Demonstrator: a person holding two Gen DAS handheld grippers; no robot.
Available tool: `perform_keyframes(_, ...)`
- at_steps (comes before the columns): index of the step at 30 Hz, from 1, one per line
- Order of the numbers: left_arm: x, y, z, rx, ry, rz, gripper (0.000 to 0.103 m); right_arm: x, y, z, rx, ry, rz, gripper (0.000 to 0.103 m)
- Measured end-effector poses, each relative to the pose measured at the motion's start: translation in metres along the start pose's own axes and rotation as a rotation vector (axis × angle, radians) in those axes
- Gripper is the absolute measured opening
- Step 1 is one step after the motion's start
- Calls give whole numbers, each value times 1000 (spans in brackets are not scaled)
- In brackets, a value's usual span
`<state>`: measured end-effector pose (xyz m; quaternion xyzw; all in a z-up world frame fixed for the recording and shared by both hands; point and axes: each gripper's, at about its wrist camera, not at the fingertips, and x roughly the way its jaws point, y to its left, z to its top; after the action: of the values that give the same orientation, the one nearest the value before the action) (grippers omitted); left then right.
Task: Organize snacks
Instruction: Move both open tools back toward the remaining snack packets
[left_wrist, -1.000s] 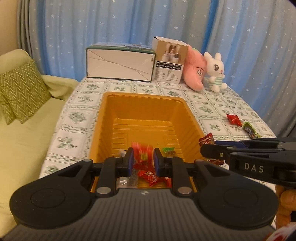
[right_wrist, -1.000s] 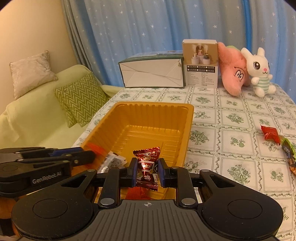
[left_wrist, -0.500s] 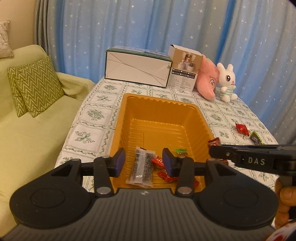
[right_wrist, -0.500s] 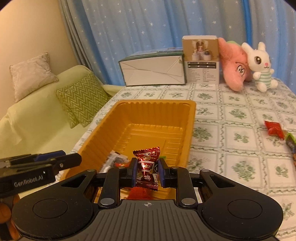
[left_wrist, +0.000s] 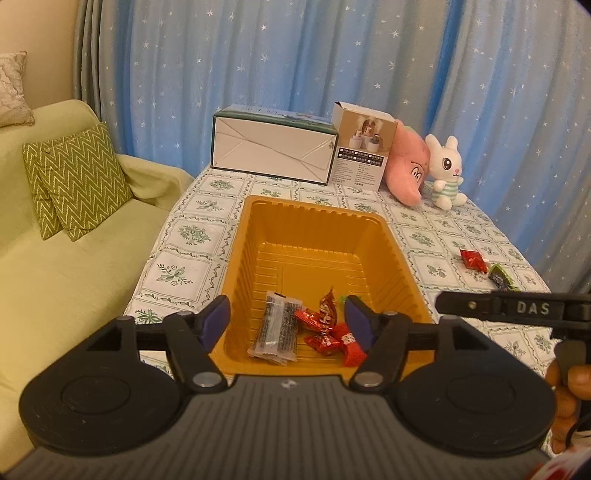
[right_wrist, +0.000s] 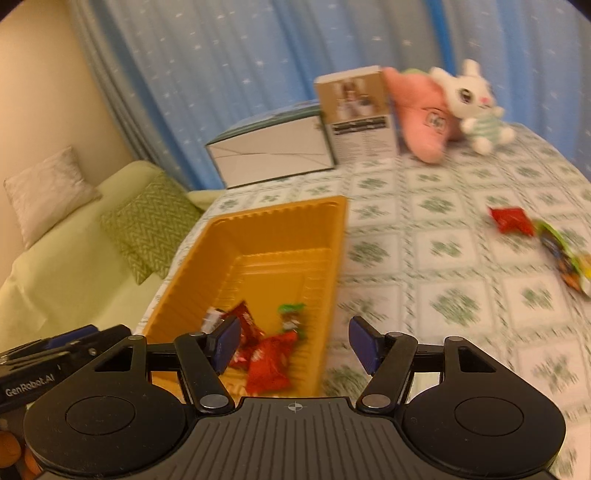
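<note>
Both grippers, left (left_wrist: 288, 319) and right (right_wrist: 295, 345), have just been opening, jaws apart and empty. Four red candies (left_wrist: 328, 332) and one clear packet (left_wrist: 275, 328) crowd the orange tray's (left_wrist: 314, 214) near wall at lower centre; its far half lies bare.

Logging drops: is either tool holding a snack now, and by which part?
Neither. Left tool and right tool have just opened, nothing between them.

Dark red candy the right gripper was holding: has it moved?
Yes. The right gripper has just been opening; its fingers are empty, and the dark red candy has dropped into the orange tray.
</note>
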<state>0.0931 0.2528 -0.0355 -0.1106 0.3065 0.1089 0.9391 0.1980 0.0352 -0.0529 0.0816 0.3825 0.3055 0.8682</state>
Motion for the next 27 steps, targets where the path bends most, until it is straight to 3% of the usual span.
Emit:
perform_keyframes(7, -28, -22, -5, 13, -18, -4, 78, -46, -6, -15, 8, -39, -44, 65)
perform_keyframes(16, -60, -59, -15, 24, -17, -21, 84, -102, -14, -26, 23, -87, -83, 65)
perform_keyframes(27, -79, -109, -31, 54, -12, -93, 90, -160, -46, -45, 72, -149, -171, 69)
